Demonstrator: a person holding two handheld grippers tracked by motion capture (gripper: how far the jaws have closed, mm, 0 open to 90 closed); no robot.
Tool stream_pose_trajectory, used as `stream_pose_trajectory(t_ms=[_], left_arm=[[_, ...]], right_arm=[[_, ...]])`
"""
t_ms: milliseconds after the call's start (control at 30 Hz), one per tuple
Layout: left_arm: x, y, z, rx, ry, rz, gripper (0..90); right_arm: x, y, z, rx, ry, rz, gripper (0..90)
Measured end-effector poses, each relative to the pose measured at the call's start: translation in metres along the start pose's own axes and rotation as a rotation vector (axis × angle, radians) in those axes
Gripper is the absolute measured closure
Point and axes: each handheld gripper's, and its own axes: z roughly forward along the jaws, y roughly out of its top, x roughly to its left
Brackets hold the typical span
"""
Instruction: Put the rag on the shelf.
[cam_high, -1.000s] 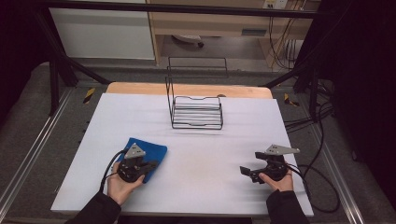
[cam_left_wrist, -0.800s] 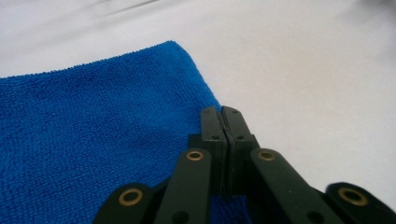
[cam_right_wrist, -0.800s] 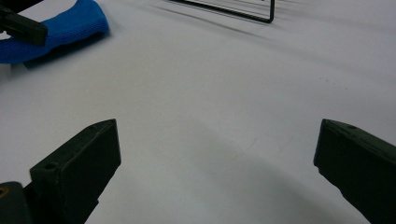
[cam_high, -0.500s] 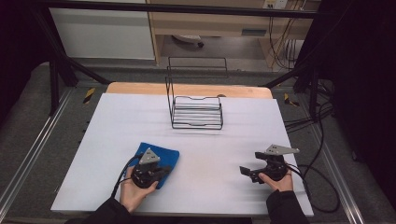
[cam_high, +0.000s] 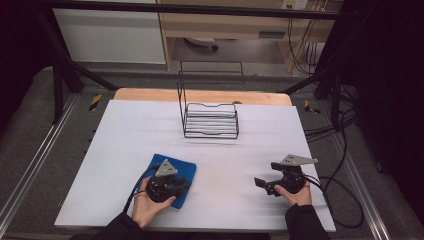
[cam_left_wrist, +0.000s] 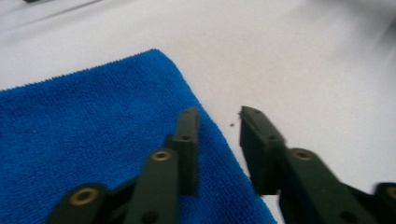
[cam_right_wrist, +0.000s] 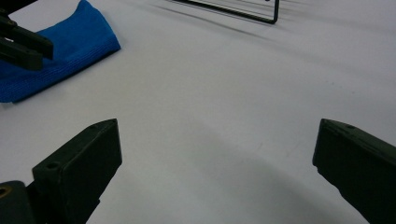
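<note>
Near the table's front-left edge, blue cloth lies flat, dragged right since 1 second ago. Left gripper jaws have just been opening, apart over the cloth's edge, nothing pinched: looks released. Right gripper wide apart, idle, empty.

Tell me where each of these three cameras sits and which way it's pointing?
High view: above the person's side, looking forward and down on the white table, both hands and the wire rack.
Left gripper view: rides the left gripper, looking along its parted jaws at the blue cloth edge.
Right gripper view: rides the right gripper, wide jaws over bare table.
Shared: the blue cloth and the left gripper appear in all three.
</note>
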Motion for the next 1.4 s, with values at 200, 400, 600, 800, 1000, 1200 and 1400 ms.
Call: stream_pose_trajectory(t_ms=[200,400,600,800,1000,1200,1400], left_arm=[[0.018,0.003,-0.017,-0.017,0.022,0.004,44.8],[0.044,0.000,-0.035,-0.034,0.073,-0.008,31.4],[0.067,-0.010,-0.055,-0.057,0.107,-0.021,16.9],[0.084,-0.022,-0.065,-0.060,0.135,-0.030,10.5],[0.094,-0.031,-0.068,-0.053,0.159,-0.051,9.4],[0.095,-0.034,-0.070,-0.063,0.159,-0.053,9.4],[0.100,-0.036,-0.069,-0.059,0.164,-0.067,9.6]], right_arm=[[0.011,0.009,0.009,-0.011,-0.003,-0.001,3.2],[0.026,0.022,0.023,-0.003,-0.023,-0.009,3.6],[0.051,0.036,0.047,0.020,-0.022,-0.031,3.7],[0.076,0.048,0.076,0.055,-0.018,-0.027,3.5],[0.101,0.054,0.106,0.086,0.016,-0.034,6.5],[0.128,0.053,0.135,0.113,0.063,-0.058,15.8],[0.142,0.049,0.146,0.134,0.060,-0.062,28.0]])
